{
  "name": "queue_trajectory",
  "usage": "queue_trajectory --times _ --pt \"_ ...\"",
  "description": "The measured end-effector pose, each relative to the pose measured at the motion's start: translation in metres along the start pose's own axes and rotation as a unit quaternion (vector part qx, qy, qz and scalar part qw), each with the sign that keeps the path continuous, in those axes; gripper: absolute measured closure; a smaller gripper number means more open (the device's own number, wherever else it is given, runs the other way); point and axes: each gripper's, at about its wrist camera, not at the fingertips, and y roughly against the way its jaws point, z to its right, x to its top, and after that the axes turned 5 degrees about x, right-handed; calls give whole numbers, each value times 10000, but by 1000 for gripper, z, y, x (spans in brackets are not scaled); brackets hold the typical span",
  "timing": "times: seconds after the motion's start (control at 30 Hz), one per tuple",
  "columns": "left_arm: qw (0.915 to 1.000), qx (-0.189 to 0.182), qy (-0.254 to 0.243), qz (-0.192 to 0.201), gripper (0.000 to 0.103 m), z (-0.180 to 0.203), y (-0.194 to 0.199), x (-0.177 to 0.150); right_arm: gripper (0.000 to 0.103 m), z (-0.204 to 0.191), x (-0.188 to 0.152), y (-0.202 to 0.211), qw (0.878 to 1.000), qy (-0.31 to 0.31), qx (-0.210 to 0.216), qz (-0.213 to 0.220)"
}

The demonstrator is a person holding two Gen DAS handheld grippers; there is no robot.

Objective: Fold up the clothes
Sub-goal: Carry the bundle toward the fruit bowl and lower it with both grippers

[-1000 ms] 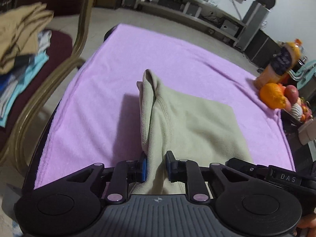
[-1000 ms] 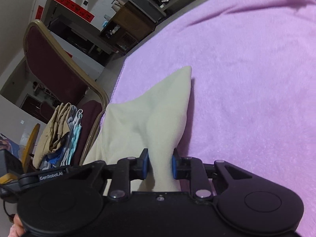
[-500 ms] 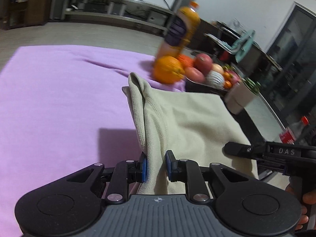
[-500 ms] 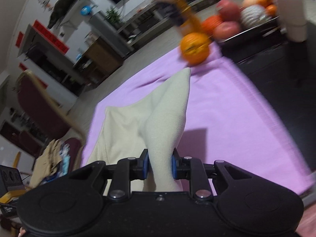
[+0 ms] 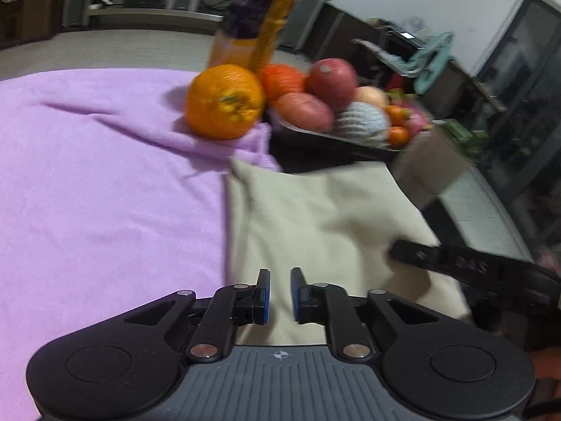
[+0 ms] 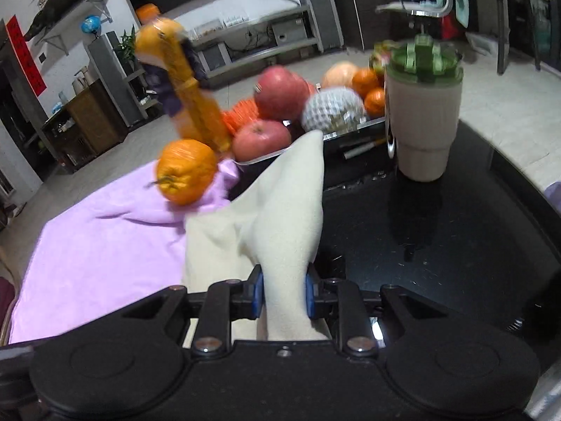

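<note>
Just ahead of the left gripper (image 5: 279, 294) the folded beige garment (image 5: 315, 231) lies flat, partly on the purple cloth (image 5: 105, 182) covering the bench and partly past its right-hand edge. The left fingers (image 5: 262, 294) stand a narrow gap apart, and as far as I can tell no fabric is pinched between them; the cloth just passes underneath. The right gripper (image 6: 283, 296) is clamped on a thick bunch of the same garment (image 6: 280, 217), which rises in a peak straight out from its fingers (image 6: 257, 296).

Biggest worry, I'd say: the orange (image 5: 224, 101) sits close beyond the garment's far corner, with a tall juice bottle (image 5: 256, 14) and a tray of fruit (image 6: 280, 112) right behind it. Drag or flip the fabric any further that way and it could catch the orange and roll it, or tip the bottle. With only one side gripped, the fold could also slump open or slide off toward the bare black part of the bench (image 6: 438, 245).

Both grippers point forward and slightly down, level, side by side; the right one's body shows to the right of the left fingers.
</note>
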Motion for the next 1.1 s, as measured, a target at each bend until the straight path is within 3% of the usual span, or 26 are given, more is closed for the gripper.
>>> queue_trajectory --times 0.07,0.13,0.23,0.3,0.33,0.37,0.43,0.47,0.53,0.63,0.73,0.83,0.9,1.0,1.07,1.1 --pt "9993 323 147 -146 87 -10 -17 -2 52 15 -2 -22 9985 33 -399 -376" --pt "9993 240 257 -140 83 -18 -11 -6 46 29 -3 -23 9967 -140 -589 -539" --pt "9990 115 420 -131 83 -31 -1 -12 32 35 -7 11 9972 -342 -649 -134" --pt "9986 26 519 -123 83 -38 5 -16 32 39 -10 36 9964 -469 -678 176" --pt "9989 -81 460 -103 83 -33 9 -16 38 40 -12 49 9956 -533 -692 331" --pt "9990 -186 392 -80 83 -28 12 -16 54 42 -15 58 9955 -698 -505 394" --pt "9994 -346 72 8 83 -9 16 -18 77 49 -21 59 9932 -1145 32 200" --pt "9992 -375 -136 41 83 3 13 -24 80 52 -23 55 9905 -1346 276 26" --pt "9981 -291 -541 10 83 21 0 -37 80 50 -28 41 9903 -1317 247 -359" --pt "9958 171 -847 -304 77 28 -31 -56 83 44 -39 22 9898 -986 14 -1032" --pt "9939 259 -1042 -241 75 25 -23 -67 82 35 -55 21 9859 -666 -97 -1532" --pt "9913 345 -1244 -247 77 16 -10 -77 80 29 -63 38 9876 -653 -222 -1408" --pt "9920 291 -1220 -143 85 14 1 -78 79 26 -67 53 9909 -667 -333 -1121" --pt "9935 110 -1135 69 85 14 15 -76 81 22 -73 74 9959 -681 -132 -579" --pt "9909 231 -1320 89 84 27 13 -75 92 22 -72 69 9952 -703 -13 -681" --pt "9892 355 -1418 -64 84 34 5 -76 92 22 -71 60 9935 -695 -62 -896"
